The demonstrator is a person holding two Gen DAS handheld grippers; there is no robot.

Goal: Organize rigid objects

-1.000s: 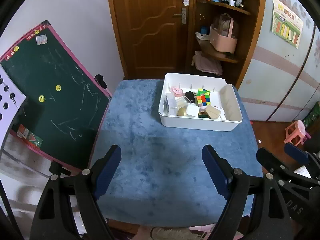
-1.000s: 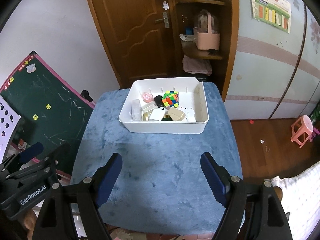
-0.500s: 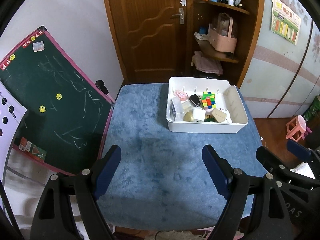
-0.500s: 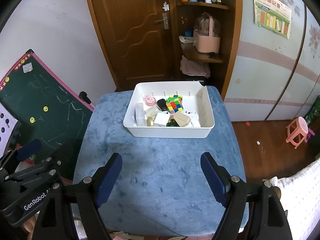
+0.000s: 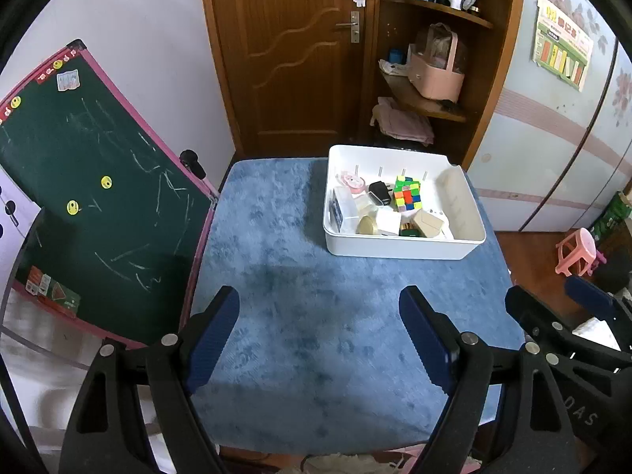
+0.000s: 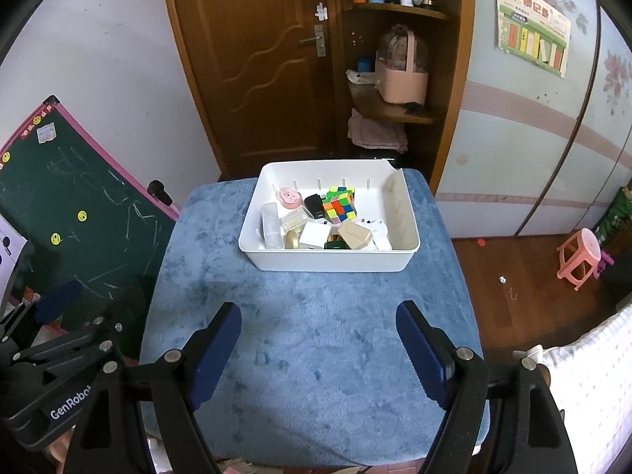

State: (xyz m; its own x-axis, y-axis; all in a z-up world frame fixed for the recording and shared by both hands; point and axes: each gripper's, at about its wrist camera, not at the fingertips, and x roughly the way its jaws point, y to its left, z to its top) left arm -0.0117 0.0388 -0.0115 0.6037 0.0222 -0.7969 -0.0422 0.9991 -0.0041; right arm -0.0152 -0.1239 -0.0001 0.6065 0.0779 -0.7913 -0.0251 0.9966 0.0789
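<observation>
A white bin (image 5: 395, 251) (image 6: 328, 264) stands on the far half of a blue-covered table (image 5: 316, 316) (image 6: 316, 335). It holds several small items, among them a coloured puzzle cube (image 5: 407, 193) (image 6: 339, 204), a black charger (image 5: 379, 192), a pink round case (image 5: 350, 180), a clear box (image 5: 341, 207), a white box (image 6: 314, 235) and a beige box (image 6: 355, 235). My left gripper (image 5: 319, 324) is open and empty above the near table. My right gripper (image 6: 318, 335) is open and empty, also well short of the bin.
A green chalkboard (image 5: 79, 197) leans at the table's left edge. A wooden door (image 5: 288, 59) and corner shelves with a pink basket (image 5: 434, 75) are behind the table. A pink stool (image 6: 578, 252) stands on the floor to the right.
Both grippers have drawn back and risen, so the bin and table look smaller and farther. Both stay open and empty. The bin's contents have not moved.
</observation>
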